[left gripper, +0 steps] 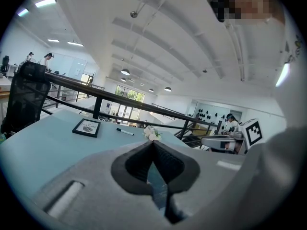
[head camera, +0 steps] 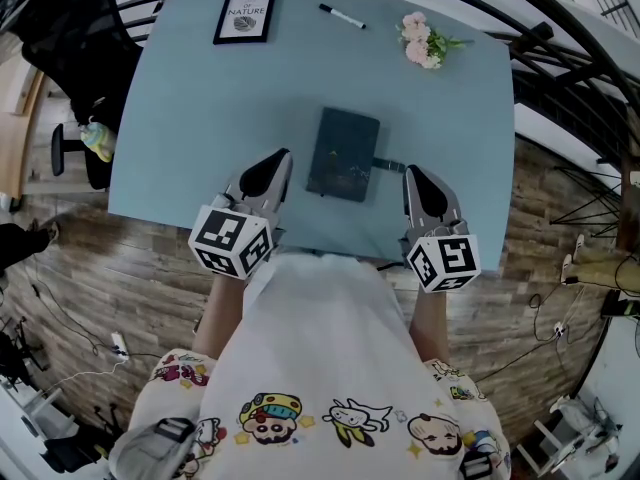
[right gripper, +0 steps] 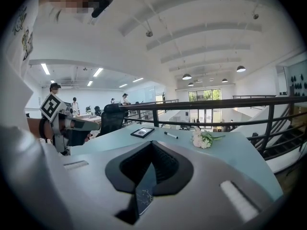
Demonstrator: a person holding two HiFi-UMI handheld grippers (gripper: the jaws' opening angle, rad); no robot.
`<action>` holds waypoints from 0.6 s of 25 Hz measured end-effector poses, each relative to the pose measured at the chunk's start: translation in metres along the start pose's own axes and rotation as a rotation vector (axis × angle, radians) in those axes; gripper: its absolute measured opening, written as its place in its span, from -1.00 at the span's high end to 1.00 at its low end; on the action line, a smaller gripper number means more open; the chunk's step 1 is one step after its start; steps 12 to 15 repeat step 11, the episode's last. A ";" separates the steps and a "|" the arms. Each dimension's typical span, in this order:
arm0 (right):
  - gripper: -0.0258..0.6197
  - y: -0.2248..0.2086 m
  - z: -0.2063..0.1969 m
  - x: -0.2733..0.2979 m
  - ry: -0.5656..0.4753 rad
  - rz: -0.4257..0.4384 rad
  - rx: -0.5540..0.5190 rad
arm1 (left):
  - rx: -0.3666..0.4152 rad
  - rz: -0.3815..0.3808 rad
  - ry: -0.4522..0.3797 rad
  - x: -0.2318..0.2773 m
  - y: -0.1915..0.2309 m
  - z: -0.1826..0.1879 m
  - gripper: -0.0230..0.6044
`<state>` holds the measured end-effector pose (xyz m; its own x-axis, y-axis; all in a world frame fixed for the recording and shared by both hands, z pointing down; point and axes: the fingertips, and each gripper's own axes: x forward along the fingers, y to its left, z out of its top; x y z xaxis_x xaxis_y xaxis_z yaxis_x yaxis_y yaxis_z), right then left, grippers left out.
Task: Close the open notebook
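Note:
A dark notebook (head camera: pixel 343 154) lies flat on the light blue table (head camera: pixel 200 118), near its front edge, with its cover down. A thin strap sticks out from its right side. My left gripper (head camera: pixel 284 157) hovers just left of the notebook, jaws shut and empty. To the notebook's right, my right gripper (head camera: pixel 410 172) is shut too, close to the strap. In the right gripper view, a sliver of the dark notebook (right gripper: pixel 143 195) shows below the closed gripper (right gripper: pixel 152 143). The left gripper view shows my left gripper (left gripper: pixel 153 143) closed, with only table surface in the gap beneath.
At the table's far side are a framed picture (head camera: pixel 245 16), a black pen (head camera: pixel 342 16) and a small bunch of pale flowers (head camera: pixel 424 40). A black chair (head camera: pixel 70 28) stands off the left corner. Dark railings (head camera: pixel 560 58) run along the right.

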<state>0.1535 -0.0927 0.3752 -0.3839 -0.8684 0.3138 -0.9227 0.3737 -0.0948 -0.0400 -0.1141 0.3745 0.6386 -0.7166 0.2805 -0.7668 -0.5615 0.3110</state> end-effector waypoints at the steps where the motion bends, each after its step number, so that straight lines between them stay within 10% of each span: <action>1: 0.90 0.000 0.000 0.000 0.002 -0.001 0.000 | 0.000 -0.001 0.000 0.000 0.000 0.001 0.93; 15: 0.90 0.001 -0.002 -0.001 0.012 -0.002 0.003 | 0.000 -0.004 0.003 -0.001 0.000 0.001 0.93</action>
